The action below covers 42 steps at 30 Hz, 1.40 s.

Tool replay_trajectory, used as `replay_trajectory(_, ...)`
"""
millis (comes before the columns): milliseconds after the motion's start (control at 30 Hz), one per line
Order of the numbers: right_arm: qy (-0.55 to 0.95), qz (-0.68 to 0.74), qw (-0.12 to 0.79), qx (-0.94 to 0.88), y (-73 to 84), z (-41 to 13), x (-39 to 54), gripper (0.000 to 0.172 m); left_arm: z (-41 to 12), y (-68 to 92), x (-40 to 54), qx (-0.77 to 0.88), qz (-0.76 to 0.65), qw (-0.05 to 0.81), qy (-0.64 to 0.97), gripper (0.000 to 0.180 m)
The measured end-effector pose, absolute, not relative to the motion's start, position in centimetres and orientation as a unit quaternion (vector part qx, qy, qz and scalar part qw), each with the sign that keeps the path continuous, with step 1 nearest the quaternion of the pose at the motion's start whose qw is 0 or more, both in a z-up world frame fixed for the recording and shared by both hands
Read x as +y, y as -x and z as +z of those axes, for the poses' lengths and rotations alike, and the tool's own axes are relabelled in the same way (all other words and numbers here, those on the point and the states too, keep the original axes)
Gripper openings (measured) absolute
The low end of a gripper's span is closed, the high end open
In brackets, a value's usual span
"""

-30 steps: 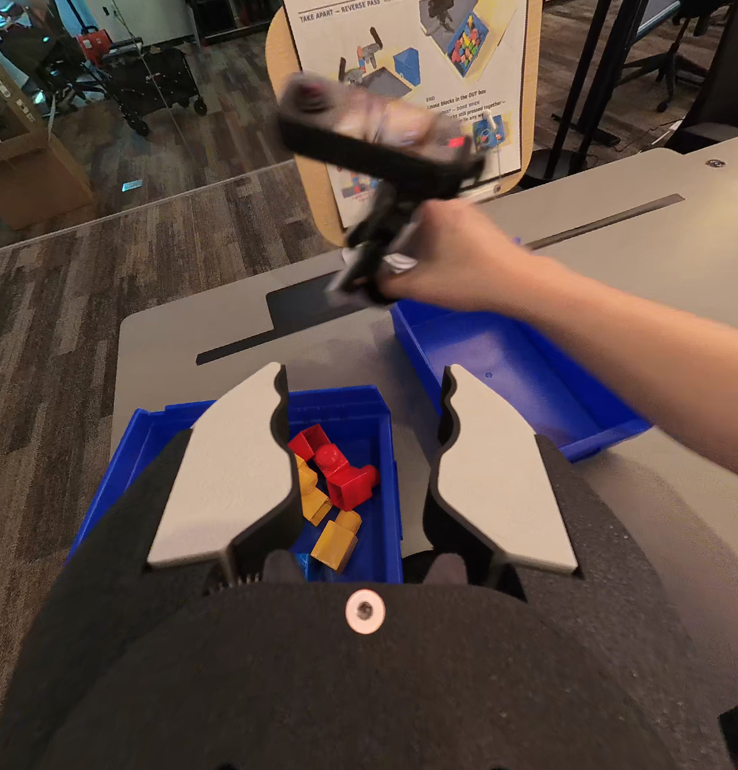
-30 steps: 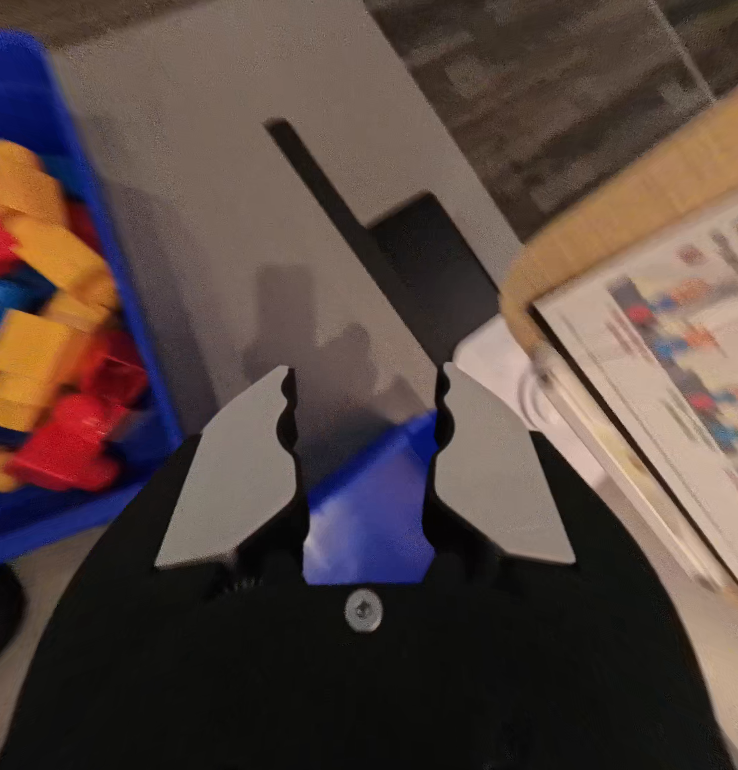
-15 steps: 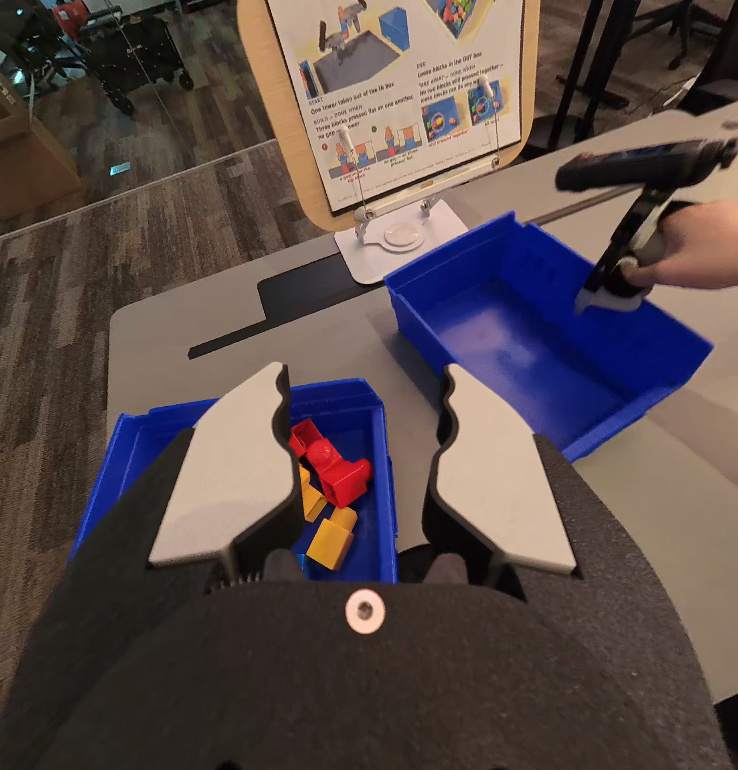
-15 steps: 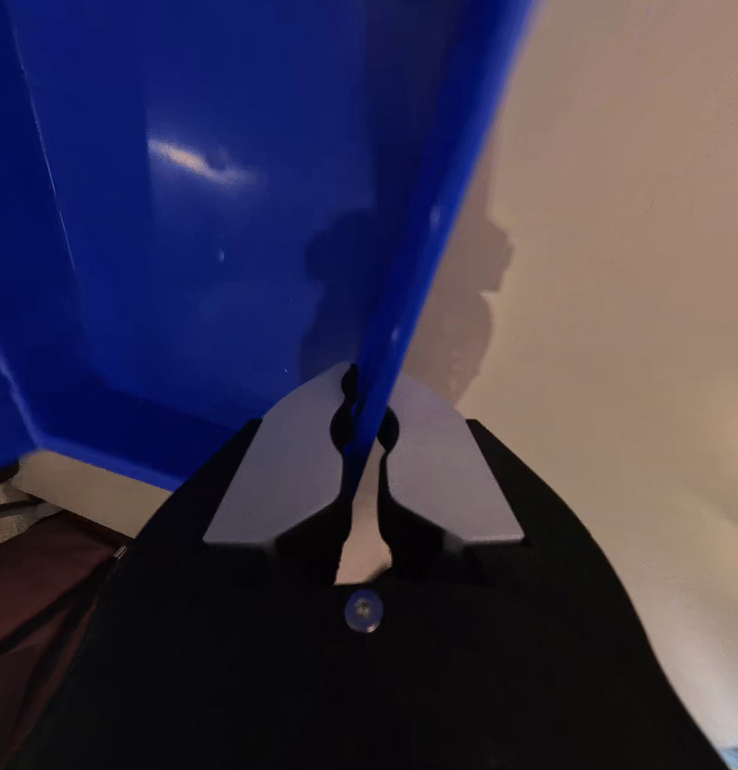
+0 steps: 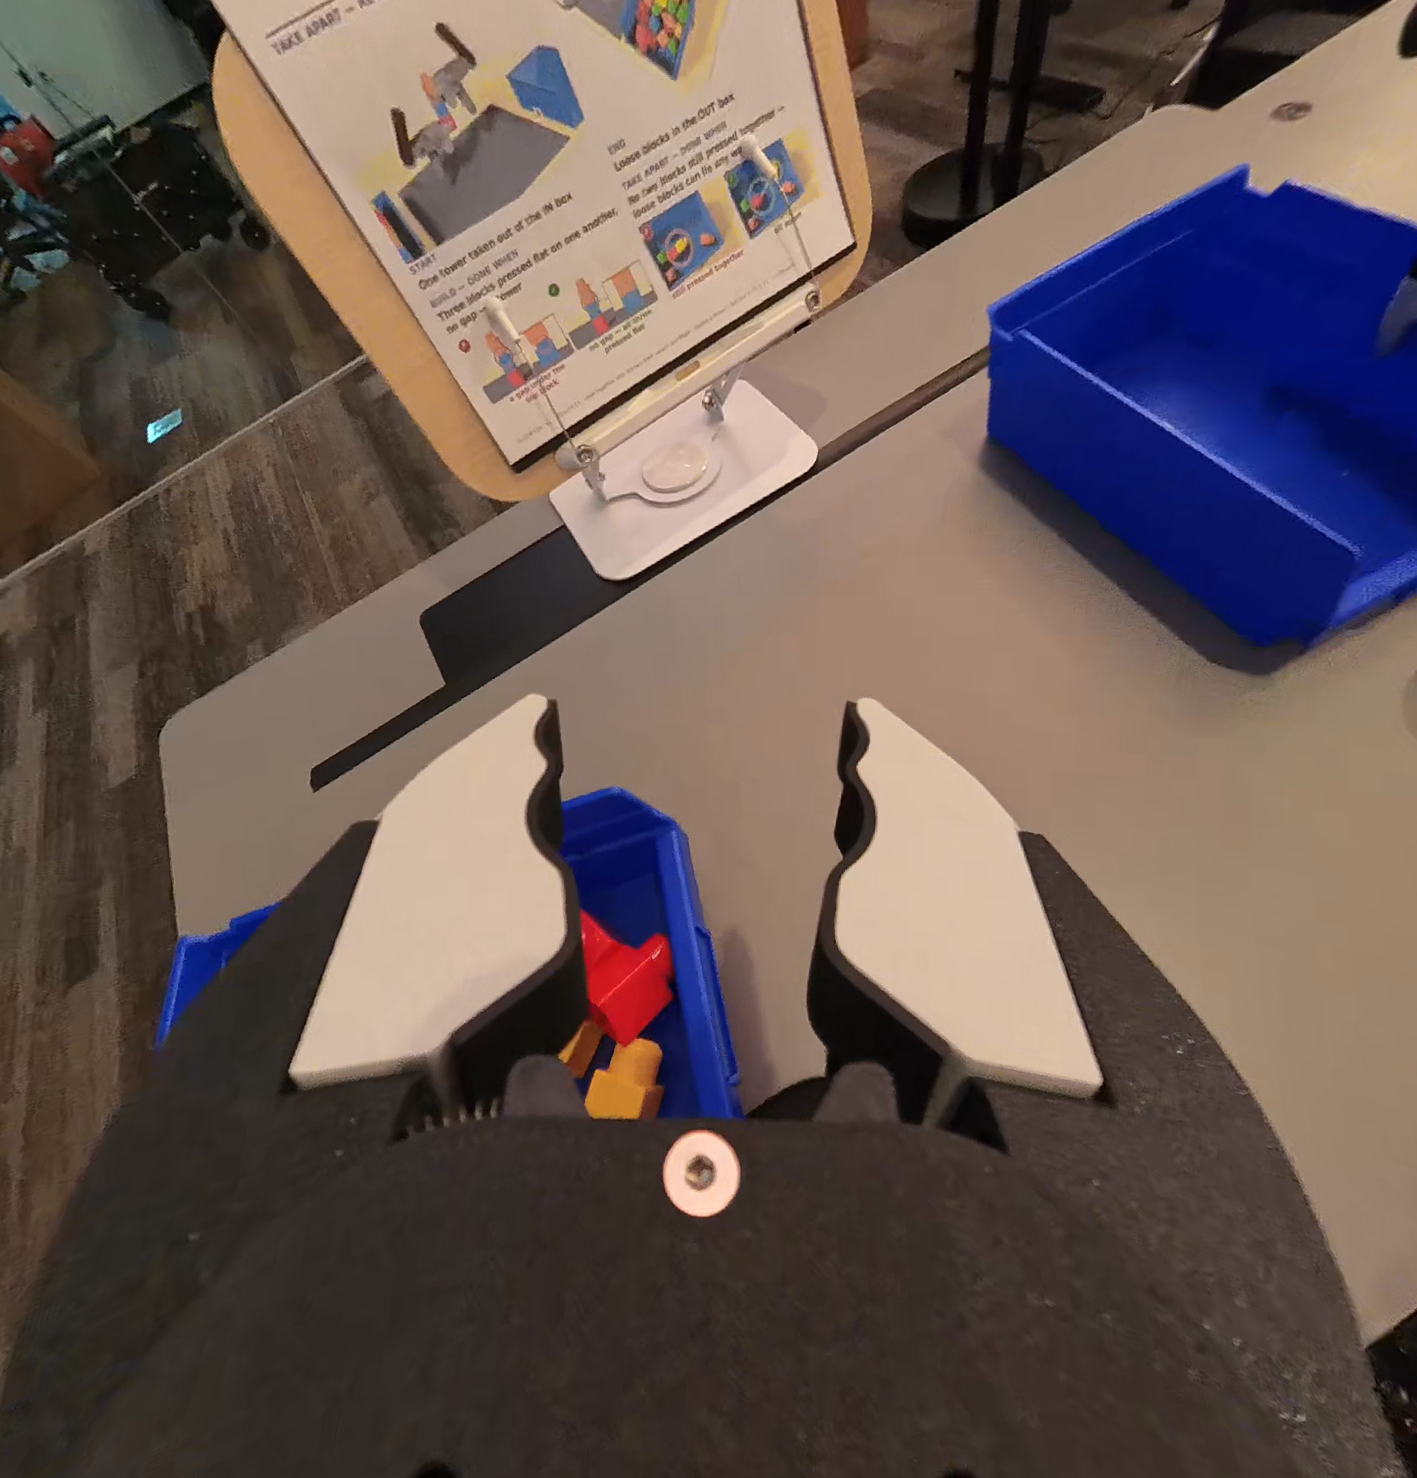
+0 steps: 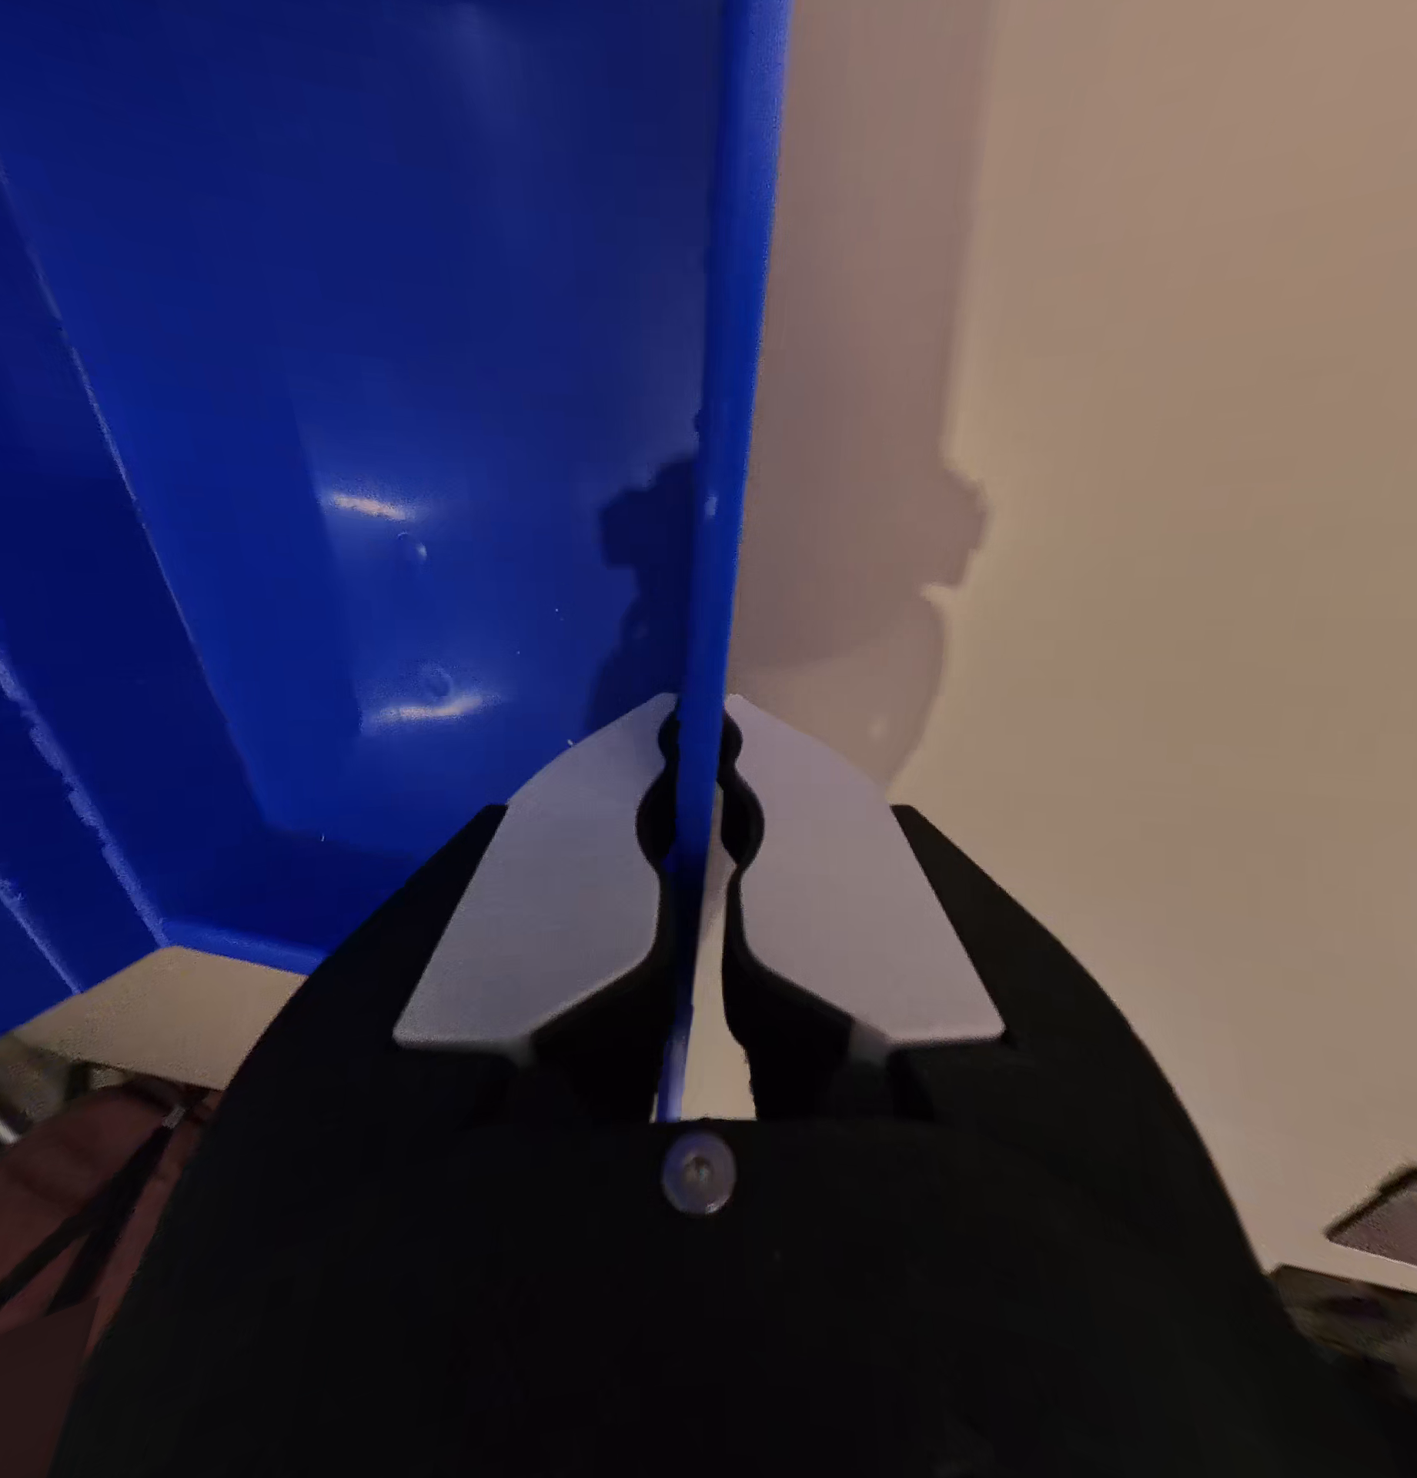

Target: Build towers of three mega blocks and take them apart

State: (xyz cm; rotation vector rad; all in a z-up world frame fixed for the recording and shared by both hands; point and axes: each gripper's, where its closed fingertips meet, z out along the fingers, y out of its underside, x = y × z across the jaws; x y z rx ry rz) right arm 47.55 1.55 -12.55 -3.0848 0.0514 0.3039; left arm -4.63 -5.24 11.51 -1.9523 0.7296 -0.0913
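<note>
My left gripper (image 5: 698, 720) is open and empty above the grey table (image 5: 889, 640). Below it stands a blue bin (image 5: 701, 920) with red blocks (image 5: 629, 980) and yellow blocks (image 5: 621, 1080). My right gripper (image 6: 698, 712) is shut on the side wall (image 6: 725, 480) of a second, empty blue bin (image 6: 329, 400), one pad on each face of the wall. That bin also shows at the right in the left wrist view (image 5: 1217, 400), with the right gripper's fingertip (image 5: 1409, 312) at its far wall.
An instruction board on a white stand (image 5: 681, 480) stands at the table's back edge. A dark slot (image 5: 513, 632) runs across the table behind my left gripper. Wood-look floor (image 5: 89, 640) lies beyond the table's left edge. Tip to tip, the grippers are about 60 centimetres apart.
My right gripper closed on the empty bin's wall and has moved it to the right across the table. My left gripper stayed open, and its view tilted up and to the right.
</note>
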Motion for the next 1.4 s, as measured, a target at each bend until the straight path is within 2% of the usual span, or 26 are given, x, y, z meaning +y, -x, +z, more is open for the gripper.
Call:
replay_trajectory(433,0.995,0.1,0.017,-0.019,-52.2,-12.6,-1.2,0.008,11.9,9.3,-4.1,0.212,-0.041,0.515,0.83,0.067)
replay_trajectory(733,0.991,0.067,0.024,-0.11,-51.6,-12.6,-0.7,0.01,11.7,7.5,-3.8,0.237,-0.02,0.51,0.827,0.068)
replay_trajectory(800,0.993,0.072,0.033,-0.084,-51.5,-12.6,-0.8,0.01,12.6,6.4,-3.8,0.24,-0.028,0.531,0.812,0.068)
replay_trajectory(833,0.995,0.074,0.034,-0.055,-51.5,-12.5,-0.9,0.014,13.3,5.9,-3.9,0.235,-0.035,0.548,0.802,0.068)
replay_trajectory(867,0.995,0.082,0.044,-0.036,-51.5,-12.2,-0.9,0.029,13.9,5.5,-4.0,0.235,-0.04,0.562,0.792,0.068)
replay_trajectory(933,0.988,0.095,0.123,-0.018,-51.5,-10.1,0.4,0.035,15.2,5.4,-4.6,0.237,-0.038,0.591,0.77,0.075)
replay_trajectory(1000,0.962,0.093,0.257,0.008,-52.1,-5.8,2.5,0.034,17.4,7.5,-4.9,0.19,-0.021,0.638,0.746,0.077)
replay_trajectory(1067,0.907,0.083,0.412,0.031,-52.8,0.9,3.9,0.034,19.3,11.3,-5.9,0.121,0.01,0.685,0.719,0.075)
replay_trajectory(1133,0.839,0.105,0.532,0.038,-52.3,7.7,3.4,0.036,19.2,15.8,-7.9,0.062,0.063,0.713,0.696,0.065)
replay_trajectory(1200,0.78,0.146,0.606,0.054,-51.7,12.6,1.9,0.035,16.4,20.7,-10.1,0.028,0.133,0.698,0.703,0.062)
replay_trajectory(1267,0.736,0.188,0.648,0.058,-51.0,15.0,0.5,0.03,11.4,25.6,-12.5,-0.034,0.16,0.628,0.761,0.065)
replay_trajectory(1400,0.691,0.209,0.689,0.062,-50.5,14.9,0.4,0.022,4.0,25.8,-13.9,-0.098,-0.01,0.587,0.803,0.062)
